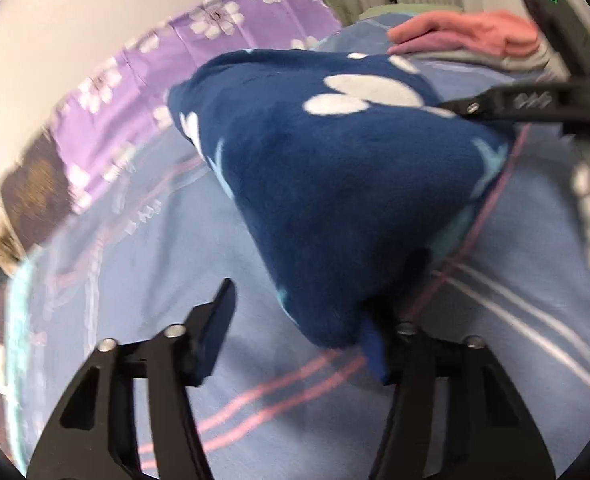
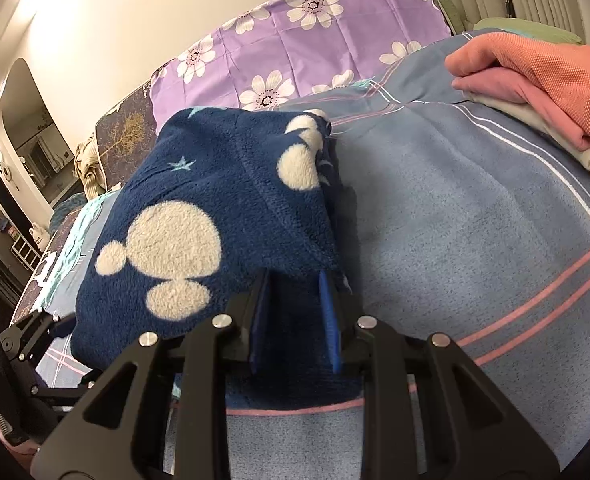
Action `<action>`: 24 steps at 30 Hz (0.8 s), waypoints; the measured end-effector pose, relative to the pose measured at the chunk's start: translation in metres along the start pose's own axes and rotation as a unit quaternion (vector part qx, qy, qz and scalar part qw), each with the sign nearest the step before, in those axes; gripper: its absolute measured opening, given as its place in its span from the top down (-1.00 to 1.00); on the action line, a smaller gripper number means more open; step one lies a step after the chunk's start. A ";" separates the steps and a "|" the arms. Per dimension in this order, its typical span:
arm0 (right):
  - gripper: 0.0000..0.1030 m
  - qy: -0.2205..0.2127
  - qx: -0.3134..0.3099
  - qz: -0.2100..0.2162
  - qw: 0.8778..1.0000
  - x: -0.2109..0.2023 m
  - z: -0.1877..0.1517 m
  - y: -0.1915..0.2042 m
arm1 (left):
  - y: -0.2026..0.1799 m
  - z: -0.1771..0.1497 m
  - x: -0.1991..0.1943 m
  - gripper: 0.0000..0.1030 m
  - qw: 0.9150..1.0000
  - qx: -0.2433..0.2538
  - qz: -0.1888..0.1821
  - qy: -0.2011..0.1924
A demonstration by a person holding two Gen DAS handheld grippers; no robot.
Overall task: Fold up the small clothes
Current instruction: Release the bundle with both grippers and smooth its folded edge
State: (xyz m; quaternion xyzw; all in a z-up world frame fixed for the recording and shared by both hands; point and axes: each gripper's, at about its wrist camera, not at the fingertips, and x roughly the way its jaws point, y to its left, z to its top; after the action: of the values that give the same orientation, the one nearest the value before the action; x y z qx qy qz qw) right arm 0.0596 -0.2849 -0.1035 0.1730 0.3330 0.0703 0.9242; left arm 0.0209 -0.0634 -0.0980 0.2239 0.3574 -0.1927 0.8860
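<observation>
A dark blue fleece garment (image 1: 335, 184) with white mouse-head shapes is lifted off the bed and hangs like a tent. In the right wrist view my right gripper (image 2: 295, 320) is shut on a fold of the fleece garment (image 2: 215, 208), with fabric bunched between its blue pads. The left wrist view shows that gripper's finger (image 1: 475, 106) clamping the garment's upper right edge. My left gripper (image 1: 299, 332) sits under the lowest corner, jaws well apart. The corner drapes over the right finger (image 1: 379, 348), and the left finger (image 1: 219, 320) is clear of the cloth.
The bed is covered by a blue-grey spread (image 2: 475, 220) with pink and white stripes. A folded stack of pink, orange and grey clothes (image 2: 535, 92) lies at the far right. A purple flowered pillow (image 2: 315, 40) rests against the wall behind.
</observation>
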 end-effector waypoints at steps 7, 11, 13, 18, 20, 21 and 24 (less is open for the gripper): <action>0.52 0.000 -0.004 -0.001 1.000 -0.001 -0.001 0.002 | 0.020 0.014 -0.065 0.65 0.993 -0.016 -0.105 -0.055; 0.51 -0.001 -0.007 -0.004 1.000 -0.001 -0.002 0.004 | 0.015 0.052 -0.056 0.65 0.992 0.003 -0.081 -0.096; 0.51 -0.001 -0.008 -0.005 1.000 -0.002 -0.002 0.005 | 0.010 0.065 -0.015 0.60 0.995 0.013 -0.084 -0.058; 0.51 0.000 -0.013 -0.003 1.000 -0.002 -0.002 0.007 | -0.007 0.057 0.019 0.62 0.995 0.067 -0.060 -0.039; 0.51 0.002 -0.011 -0.003 1.000 -0.002 -0.001 0.007 | -0.007 0.063 0.012 0.63 0.995 0.071 -0.065 -0.027; 0.51 0.004 -0.011 -0.003 1.000 -0.002 0.000 0.007 | -0.004 0.065 0.008 0.63 0.995 0.071 -0.073 -0.025; 0.49 0.010 -0.030 -0.007 0.999 -0.003 0.001 0.010 | 0.013 0.073 -0.002 0.63 0.993 0.042 -0.108 -0.028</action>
State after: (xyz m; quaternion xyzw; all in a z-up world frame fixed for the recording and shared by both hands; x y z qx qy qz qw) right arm 0.0580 -0.2771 -0.0970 0.1419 0.3416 0.0753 0.9260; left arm 0.0659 -0.0910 -0.0465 0.2160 0.3463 -0.3080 0.8594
